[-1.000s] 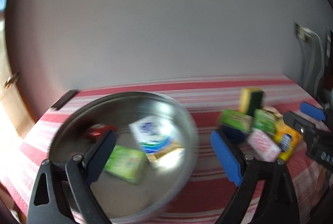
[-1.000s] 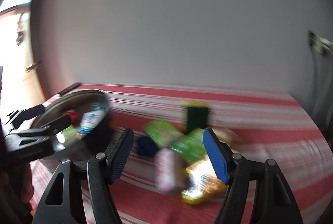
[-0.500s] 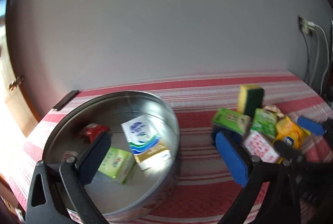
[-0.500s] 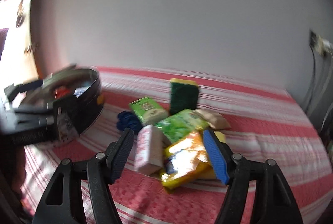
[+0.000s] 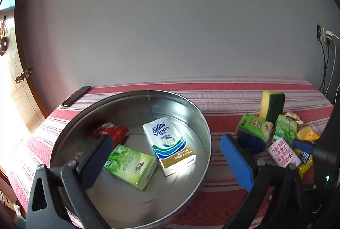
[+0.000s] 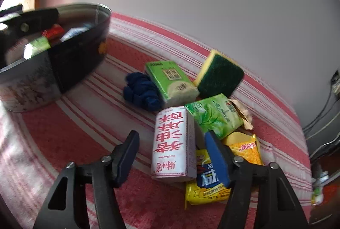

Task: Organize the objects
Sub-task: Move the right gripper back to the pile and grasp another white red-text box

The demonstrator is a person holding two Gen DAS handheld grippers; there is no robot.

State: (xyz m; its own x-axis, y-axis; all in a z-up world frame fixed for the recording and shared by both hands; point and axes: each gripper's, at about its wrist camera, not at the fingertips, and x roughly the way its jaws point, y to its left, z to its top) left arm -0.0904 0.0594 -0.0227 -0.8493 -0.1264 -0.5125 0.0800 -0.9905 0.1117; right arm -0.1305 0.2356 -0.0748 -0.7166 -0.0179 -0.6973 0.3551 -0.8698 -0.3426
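While its jaws are closing, the right gripper [image 6: 171,155] is straddling the pink tissue pack [image 6: 173,144], not yet pinching. The left gripper [image 5: 163,156] is waiting wide open over the tin [image 5: 199,120], so the pack is probably going there next.

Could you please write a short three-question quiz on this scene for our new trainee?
1. True or false: the round metal tin holds a Vinda tissue pack.
2. Which pack lies between the fingers of the right gripper: A yellow sponge, B white pack with red characters, C blue cloth?
3. What colour is the tablecloth?

Key: 1 true; 2 B; 3 red and white stripes.
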